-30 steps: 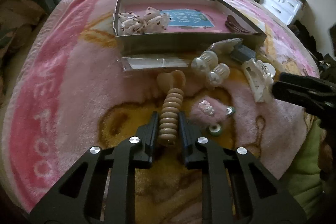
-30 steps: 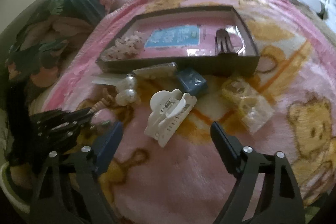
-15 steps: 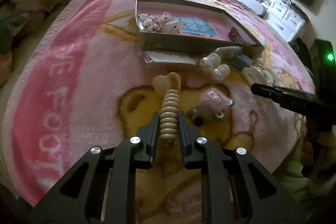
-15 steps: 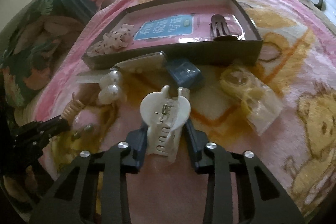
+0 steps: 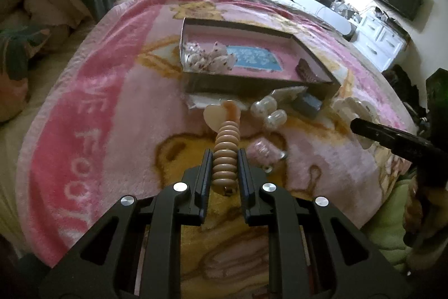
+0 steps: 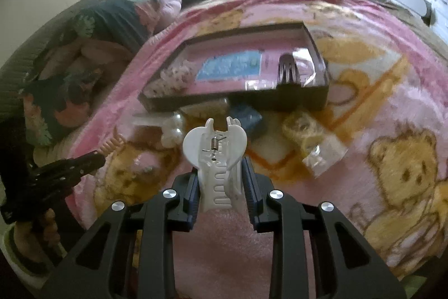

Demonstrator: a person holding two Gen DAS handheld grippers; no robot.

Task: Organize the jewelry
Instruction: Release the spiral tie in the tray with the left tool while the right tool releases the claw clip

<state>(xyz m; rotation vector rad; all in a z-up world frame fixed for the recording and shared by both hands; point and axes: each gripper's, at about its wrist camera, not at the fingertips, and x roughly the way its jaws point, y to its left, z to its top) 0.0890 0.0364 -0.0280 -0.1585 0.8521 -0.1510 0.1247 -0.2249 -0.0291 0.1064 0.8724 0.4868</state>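
Since the earlier frames my right gripper [image 6: 220,181], which stood wide over the white claw clip [image 6: 215,159], has closed on it; the jaws now pinch the toothed end, with the heart-shaped handle and spring pointing toward the tray [image 6: 319,66]. Both hands have also come up off the blanket [image 6: 378,108], and the tray reads smaller in each wrist view than before. My left gripper [image 5: 225,170] is narrow and clamped on the beige ribbed clip [image 5: 225,153], its heart tip toward the tray's near wall. Both items sit short of the tray, on its near side, lifted clear of the clutter. In the tray already: a white bow [image 5: 208,60] at the left end and a dark barrette [image 5: 306,72] at the right end. Against the near wall remain the pearl pieces [image 5: 268,112], a blue box [image 5: 308,102] and a bagged yellow item [image 6: 310,142]. My judgement: two pickups are secured, and carrying both forward over the wall comes next; tray centre looks free.
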